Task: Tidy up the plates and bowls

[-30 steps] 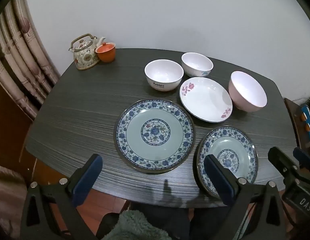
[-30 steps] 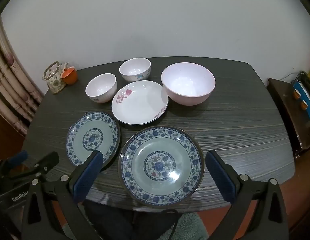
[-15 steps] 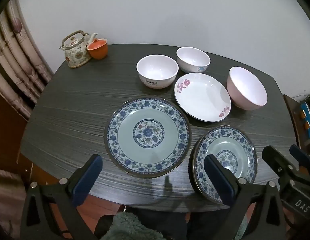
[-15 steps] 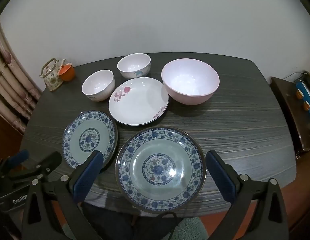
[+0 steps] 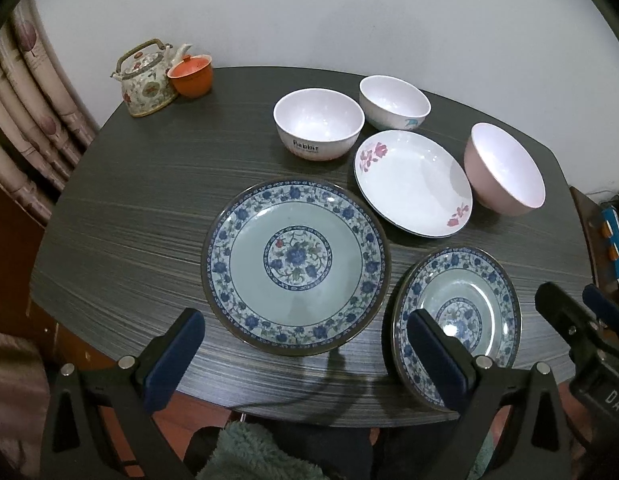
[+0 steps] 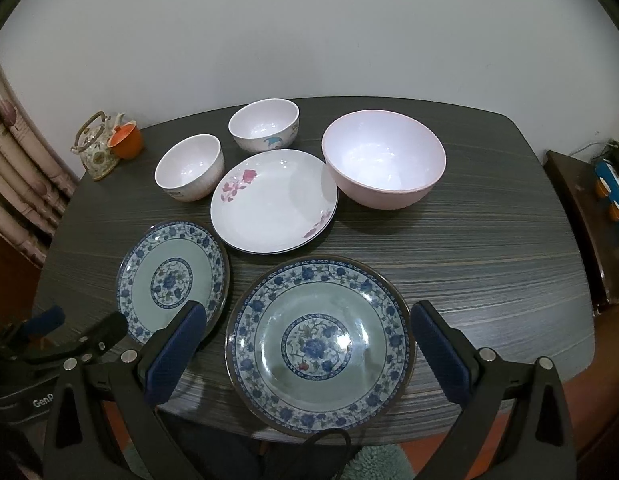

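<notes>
Both grippers hang wide and empty over the table's point(image 6: 489, 248) near edge.
Left gripper point(image 5: 305, 354) faces one blue plate point(image 5: 295, 266); right gripper point(image 6: 309, 354) faces the other point(image 6: 319, 342). White plate point(image 6: 274, 200) and three bowls sit toward 12 o'clock. Table's 3 o'clock side lies bare in the right view; kettle point(image 5: 146, 78) at 10 o'clock.

Two blue-patterned plates point(image 6: 319, 344) point(image 6: 173, 280) side by side at the table's point(image 6: 489, 248) near edge, white flowered plate point(image 6: 274, 200) behind them, two small white bowls point(image 6: 189, 167) point(image 6: 264, 124) further back, large pink bowl point(image 6: 383, 163) rightmost, all upright, empty.
</notes>
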Tool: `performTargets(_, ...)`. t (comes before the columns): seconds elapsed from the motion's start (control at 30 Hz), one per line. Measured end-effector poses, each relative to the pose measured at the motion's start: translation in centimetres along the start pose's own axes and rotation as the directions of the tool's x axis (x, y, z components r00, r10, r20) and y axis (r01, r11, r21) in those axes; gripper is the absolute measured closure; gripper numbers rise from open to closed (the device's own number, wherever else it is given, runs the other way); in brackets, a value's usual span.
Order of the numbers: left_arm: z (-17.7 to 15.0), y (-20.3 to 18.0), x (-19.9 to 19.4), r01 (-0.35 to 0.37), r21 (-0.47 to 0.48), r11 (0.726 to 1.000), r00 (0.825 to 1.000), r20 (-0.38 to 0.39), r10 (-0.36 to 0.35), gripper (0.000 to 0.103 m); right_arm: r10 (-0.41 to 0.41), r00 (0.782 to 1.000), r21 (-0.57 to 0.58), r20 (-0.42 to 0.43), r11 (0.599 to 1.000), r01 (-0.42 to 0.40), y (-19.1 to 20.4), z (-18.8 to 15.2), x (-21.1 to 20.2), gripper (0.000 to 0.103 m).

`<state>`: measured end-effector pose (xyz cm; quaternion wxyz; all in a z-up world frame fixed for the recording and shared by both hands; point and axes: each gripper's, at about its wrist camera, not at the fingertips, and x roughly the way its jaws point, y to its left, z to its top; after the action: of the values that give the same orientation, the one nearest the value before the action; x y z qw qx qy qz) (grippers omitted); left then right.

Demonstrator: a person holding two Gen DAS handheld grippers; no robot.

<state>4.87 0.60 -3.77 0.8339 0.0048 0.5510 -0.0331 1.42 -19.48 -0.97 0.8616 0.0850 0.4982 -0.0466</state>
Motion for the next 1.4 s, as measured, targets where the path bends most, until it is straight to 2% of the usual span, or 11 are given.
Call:
performTargets(0.13, 0.1, 0.1, 0.0, -0.010, 0.001, 1.000, 1.000, 0.008, 0.010, 0.000, 0.006, 1.000, -0.011, -0.005, 1.000, -0.006, 0.4, 0.0, 0.2, 0.002)
performTargets(0.37, 0.4, -0.3, -0.1, 0.016, 0.030, 0.999, 1.000, 0.020, -0.017, 0.000, 0.010, 1.000, -0.016, -0.007, 1.000, -0.010, 0.5, 0.1, 0.4, 0.002)
performTargets(1.4, 0.3, 0.3, 1.4, -0.004, -0.010, 1.000, 1.000, -0.017, 0.004, 0.000, 0.009, 1.000, -0.028, -0.029, 1.000, -0.009, 0.9, 0.3, 0.9, 0.003)
